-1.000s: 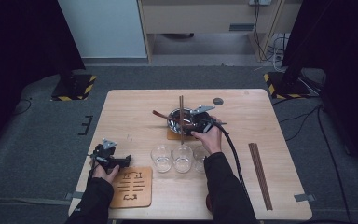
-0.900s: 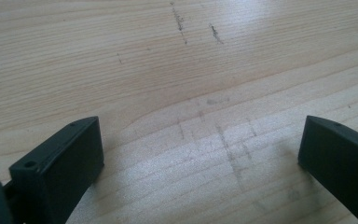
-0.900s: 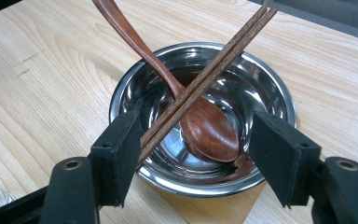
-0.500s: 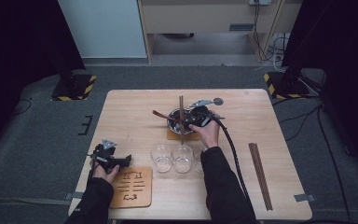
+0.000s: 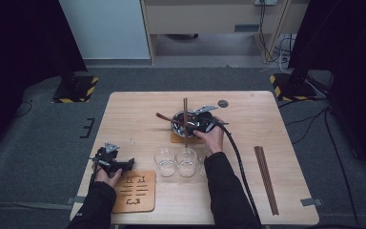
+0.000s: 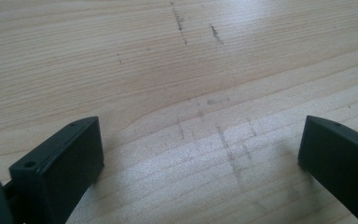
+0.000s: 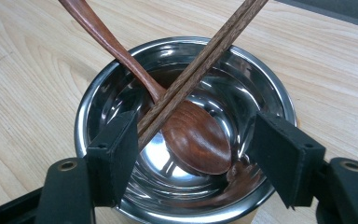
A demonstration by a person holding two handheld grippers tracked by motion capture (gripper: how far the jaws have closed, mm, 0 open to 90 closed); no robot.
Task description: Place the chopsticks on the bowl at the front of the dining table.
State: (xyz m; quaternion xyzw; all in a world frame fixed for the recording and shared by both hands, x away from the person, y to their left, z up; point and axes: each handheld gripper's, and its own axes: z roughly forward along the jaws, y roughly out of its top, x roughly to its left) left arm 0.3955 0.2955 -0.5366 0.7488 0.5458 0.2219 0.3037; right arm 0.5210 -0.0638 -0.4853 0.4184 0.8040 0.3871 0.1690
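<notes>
A shiny steel bowl stands on a small brown coaster at the table's middle. In it lies a dark wooden spoon, handle out over the left rim. A pair of brown chopsticks rests across the bowl. My right gripper hangs just over the bowl, open, jaws on either side of the spoon's head, the left jaw next to the chopsticks. My left gripper is open over bare wood near the table's left front.
Three clear glasses stand in a row in front of the bowl, the right one partly behind my forearm. A slotted wooden trivet lies at the front left, another chopstick pair at the right, a small dark disc at the back.
My right hand has edged a little farther over the bowl. The left hand has stayed put.
</notes>
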